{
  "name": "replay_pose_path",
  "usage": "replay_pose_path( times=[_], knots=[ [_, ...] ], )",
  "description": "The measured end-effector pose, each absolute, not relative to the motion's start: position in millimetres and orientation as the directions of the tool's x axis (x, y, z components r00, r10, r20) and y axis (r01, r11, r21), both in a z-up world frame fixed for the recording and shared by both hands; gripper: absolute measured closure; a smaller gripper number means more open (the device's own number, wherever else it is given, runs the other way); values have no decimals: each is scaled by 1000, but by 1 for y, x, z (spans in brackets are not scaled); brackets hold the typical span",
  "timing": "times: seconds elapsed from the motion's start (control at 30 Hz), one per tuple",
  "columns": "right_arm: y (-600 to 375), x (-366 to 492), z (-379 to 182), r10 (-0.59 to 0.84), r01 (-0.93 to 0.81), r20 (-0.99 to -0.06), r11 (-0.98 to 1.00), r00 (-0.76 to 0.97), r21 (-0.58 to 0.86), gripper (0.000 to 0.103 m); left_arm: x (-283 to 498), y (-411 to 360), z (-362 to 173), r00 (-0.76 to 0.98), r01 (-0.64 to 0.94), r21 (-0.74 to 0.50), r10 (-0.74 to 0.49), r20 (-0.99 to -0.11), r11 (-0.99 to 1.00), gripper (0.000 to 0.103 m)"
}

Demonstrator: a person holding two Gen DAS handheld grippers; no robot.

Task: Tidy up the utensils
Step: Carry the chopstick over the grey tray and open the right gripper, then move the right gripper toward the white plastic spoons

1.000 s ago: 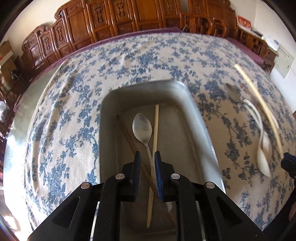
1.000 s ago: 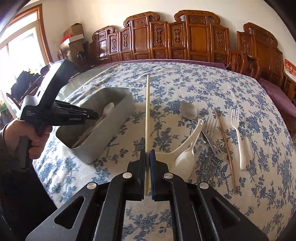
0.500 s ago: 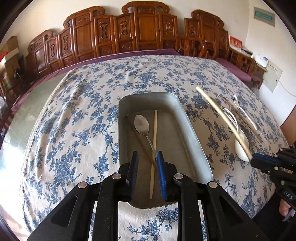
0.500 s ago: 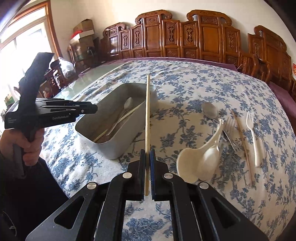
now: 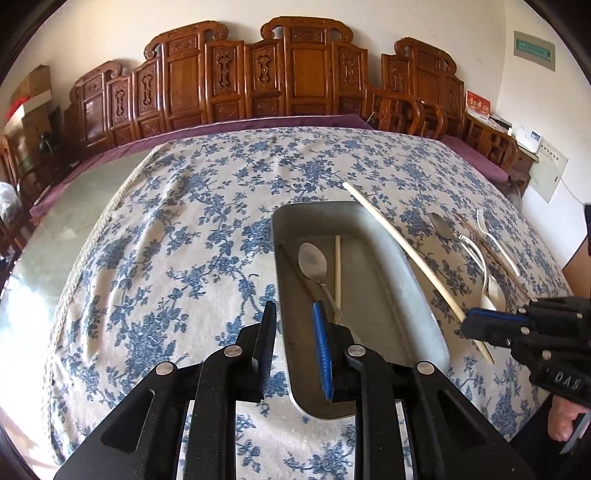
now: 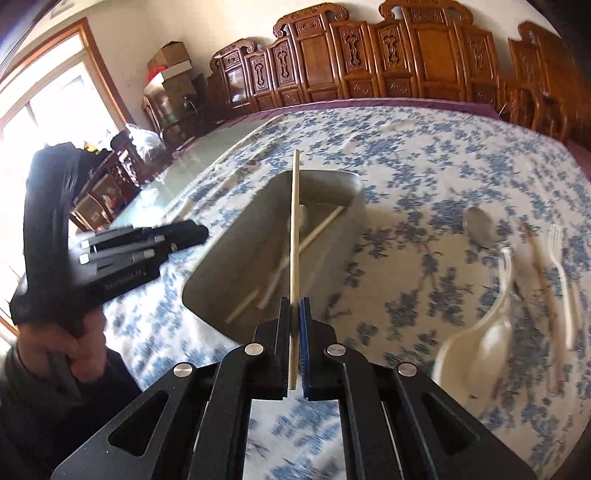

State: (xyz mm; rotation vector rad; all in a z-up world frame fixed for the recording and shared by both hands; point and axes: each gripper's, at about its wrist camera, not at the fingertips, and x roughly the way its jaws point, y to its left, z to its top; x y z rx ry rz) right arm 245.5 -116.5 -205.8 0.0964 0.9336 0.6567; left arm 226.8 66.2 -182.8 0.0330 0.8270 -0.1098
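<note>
- Left wrist view: the left gripper (image 5: pixel 293 347) is hovering with its jaws slightly apart and empty, over the near rim of the rectangular grey metal tray (image 5: pixel 421 295). A steel spoon (image 5: pixel 314 264) and a pale chopstick (image 5: pixel 337 269) are lying inside. The tray is sitting further right than a second ago.
- Right wrist view: the right gripper (image 6: pixel 294 345) is clamping a slim wooden chopstick (image 6: pixel 294 236), now reaching over the tray (image 6: pixel 207 291) on the floral-clothed table (image 6: pixel 424 177).

A row of carved wooden chairs (image 5: pixel 280 77) lines the cream wall (image 5: pixel 110 33) behind the tabletop (image 5: pixel 184 221), which wears a blue-flowered cloth over a purple one. Cardboard boxes (image 6: pixel 170 62) stack in the corner. Bright daylight pours through a wood-framed window (image 6: pixel 55 96) at the left. A green sign (image 5: pixel 534 55) hangs high on the right wall.
</note>
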Motion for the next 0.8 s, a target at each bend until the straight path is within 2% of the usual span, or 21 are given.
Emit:
replay_pose_path(
  times=[0.37, 0.5, 0.8],
  knots=[
    [-76, 268, -220, 513, -429, -775, 834, 369, 348, 97, 227, 79, -174, 683, 101, -73, -123, -720, 992, 84],
    [-72, 275, -228, 544, -418, -759, 820, 358, 391, 94, 226, 80, -174, 684, 97, -73, -120, -720, 993, 84],
    [-88, 262, -207, 524, -464, -734, 827, 432, 317, 94, 224, 74, -170, 683, 116, -83, -140, -717, 990, 84]
  ],
)
